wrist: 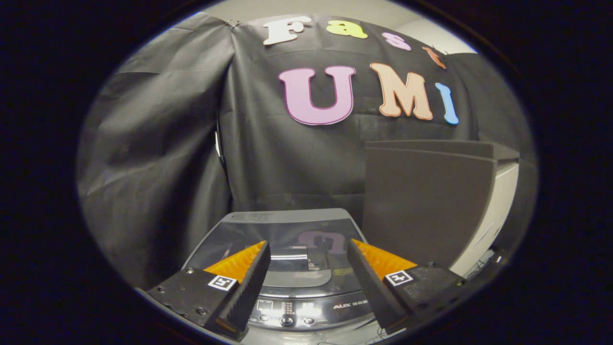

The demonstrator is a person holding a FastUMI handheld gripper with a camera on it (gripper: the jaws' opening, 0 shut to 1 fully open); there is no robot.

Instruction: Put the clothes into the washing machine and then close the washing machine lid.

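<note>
A top-loading washing machine [287, 218] stands below and ahead of me, its glossy dark lid [297, 242] lying flat and closed. Its control panel [306, 306] with buttons runs along the near edge, between my fingers. My gripper [308, 249] hovers above the lid, open, with nothing between the fingers [249, 278]. No clothes are in sight.
A tall dark grey block [421, 201] stands just right of the machine, against a white cabinet [493, 215]. Black cloth [153, 158] hangs close behind and to the left of the machine.
</note>
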